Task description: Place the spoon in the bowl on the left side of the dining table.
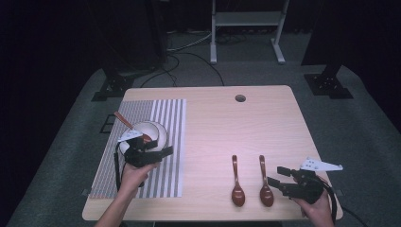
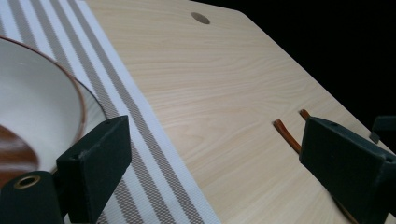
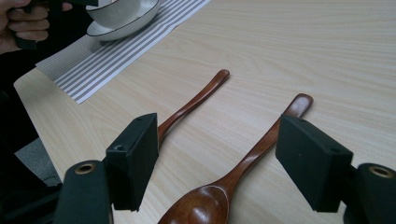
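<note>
Spoon (image 3: 243, 163) — right claw (image 3: 219, 158) astride, low

Three wooden spoons in all. Two lie loose on the table: one (image 3: 212, 196) between the right gripper's jaws, the second (image 3: 194, 103) just outside its left jaw. The third spoon (image 1: 126, 122) rests in the single white bowl (image 1: 158, 131), which sits beside the left gripper's jaws. One striped placemat (image 1: 163, 175). Two grippers, one per hand.
</note>
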Demonstrator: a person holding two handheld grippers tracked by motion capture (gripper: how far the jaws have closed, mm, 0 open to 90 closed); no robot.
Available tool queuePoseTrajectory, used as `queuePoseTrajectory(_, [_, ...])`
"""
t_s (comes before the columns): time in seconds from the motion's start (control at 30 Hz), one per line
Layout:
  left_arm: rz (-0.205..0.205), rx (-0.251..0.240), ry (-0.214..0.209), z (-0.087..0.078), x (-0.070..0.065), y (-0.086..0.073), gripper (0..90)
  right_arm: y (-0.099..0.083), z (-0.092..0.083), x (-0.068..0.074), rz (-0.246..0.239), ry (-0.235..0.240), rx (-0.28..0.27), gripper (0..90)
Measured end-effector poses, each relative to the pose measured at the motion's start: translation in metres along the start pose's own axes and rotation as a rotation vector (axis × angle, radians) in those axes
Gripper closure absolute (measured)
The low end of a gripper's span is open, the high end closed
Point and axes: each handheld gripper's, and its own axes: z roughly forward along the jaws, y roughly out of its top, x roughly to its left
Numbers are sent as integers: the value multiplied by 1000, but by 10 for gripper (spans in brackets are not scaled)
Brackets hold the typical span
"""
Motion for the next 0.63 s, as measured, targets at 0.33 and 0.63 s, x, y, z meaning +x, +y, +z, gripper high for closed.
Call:
queuePoseTrajectory(0.33, [33,37,-49,10,-20,-14,83,-1,-1,0,-1,-2,-1,287])
queuePoseTrajectory(0.63, [56,41,-64,17,-30,-29,83,0,0,0,1,1,-2,287])
